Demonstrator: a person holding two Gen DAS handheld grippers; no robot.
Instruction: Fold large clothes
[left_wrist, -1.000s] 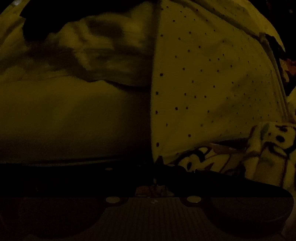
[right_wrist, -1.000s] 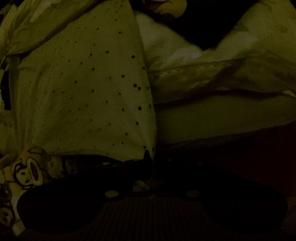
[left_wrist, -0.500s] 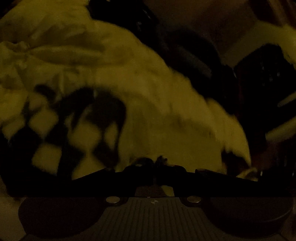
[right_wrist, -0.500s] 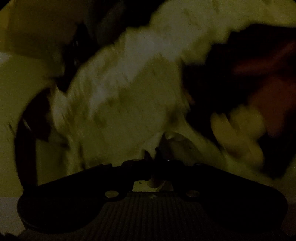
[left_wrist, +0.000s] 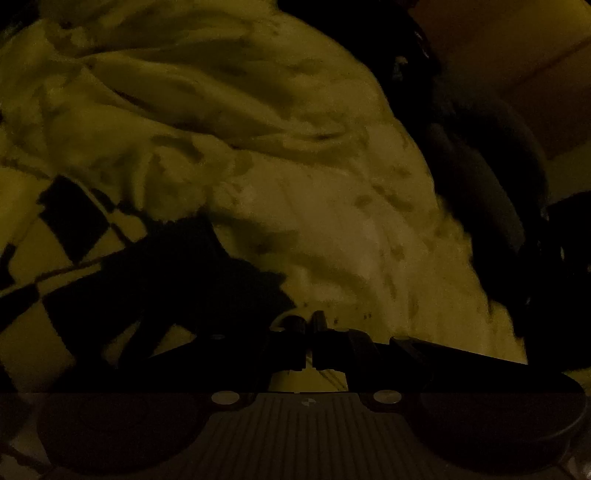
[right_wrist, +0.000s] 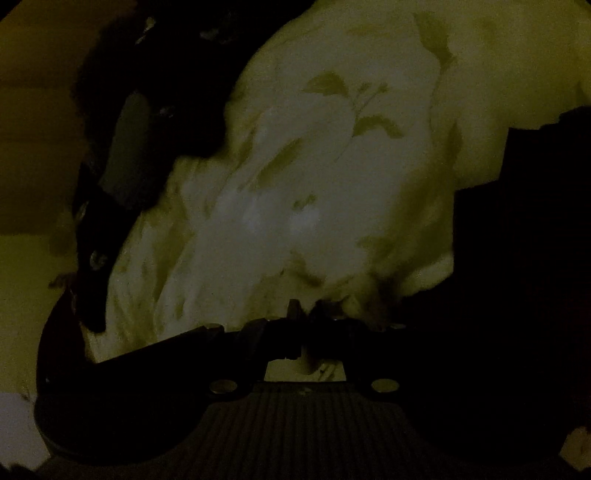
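Lighting is very low in both views, and detail is limited accordingly.

Left wrist view: the left gripper is seen with its two fingers pressed together, only a thin slit remaining between them. Pale fabric shows below the fingers, in the gap above the gripper body, and directly ahead of the tips; a pinch on the garment is indicated, though the contact point itself is too dark to be confirmed outright. The garment is pale with a faint leaf print and fills the centre and upper part of the view in loose folds, rising away from the fingertips. A checkered cloth of dark and light squares is seen at the left, beside and partly behind the garment. A dark shadow is cast across the area between the checkered cloth and the gripper. Dark, unidentifiable shapes occupy the right side.

Right wrist view: the right gripper is likewise seen with its fingers drawn together. The same pale, leaf-printed garment is bunched directly at the fingertips, and a strip of it is visible beneath the closed fingers, so a pinch on the fabric is recorded. The cloth spreads upward and to the right from the grip point. Its outline is soft and blurred. Dark masses border it on the left and on the right; their nature cannot be determined.
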